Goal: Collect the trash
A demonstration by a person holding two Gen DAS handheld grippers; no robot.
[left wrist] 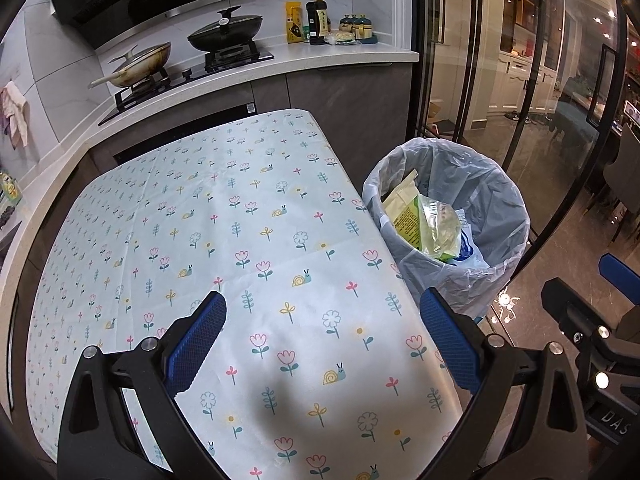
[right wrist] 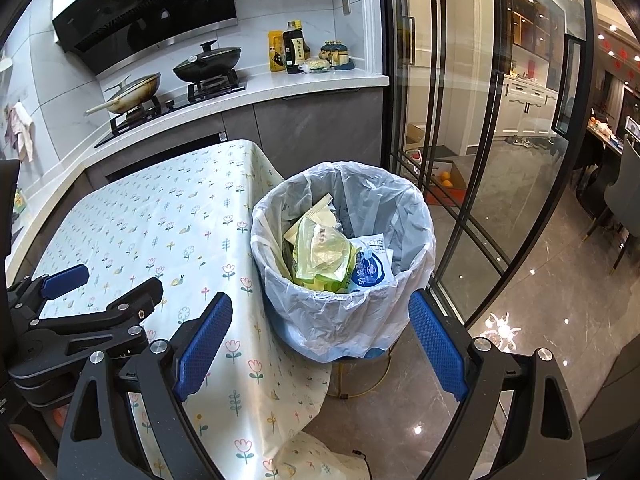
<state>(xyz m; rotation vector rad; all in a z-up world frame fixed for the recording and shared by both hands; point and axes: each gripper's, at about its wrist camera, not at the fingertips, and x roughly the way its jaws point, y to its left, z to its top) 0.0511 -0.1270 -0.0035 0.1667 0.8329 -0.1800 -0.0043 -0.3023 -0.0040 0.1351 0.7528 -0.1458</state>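
A bin (right wrist: 316, 316) lined with a translucent bag stands beside the table's right edge. It holds yellow-green wrappers (right wrist: 320, 252) and a blue-and-white packet (right wrist: 372, 268). My right gripper (right wrist: 322, 320) is open, its blue pads spread either side of the bin's near wall, with nothing held. In the left wrist view the bin (left wrist: 496, 208) and the wrappers (left wrist: 432, 228) lie to the right. My left gripper (left wrist: 324, 320) hangs open over the flower-print tablecloth (left wrist: 240, 200), empty. Each gripper shows in the other's view: the left gripper (right wrist: 108, 284) at the left, the right gripper (left wrist: 592, 292) at the far right.
The bin sits on a gold wire stand (right wrist: 360, 384). Behind the table runs a counter (left wrist: 320, 60) with a hob, two pans (left wrist: 224, 32) and bottles (left wrist: 316, 20). Glass sliding doors (right wrist: 480, 160) close off the right side; glossy floor (right wrist: 540, 320) lies beyond the bin.
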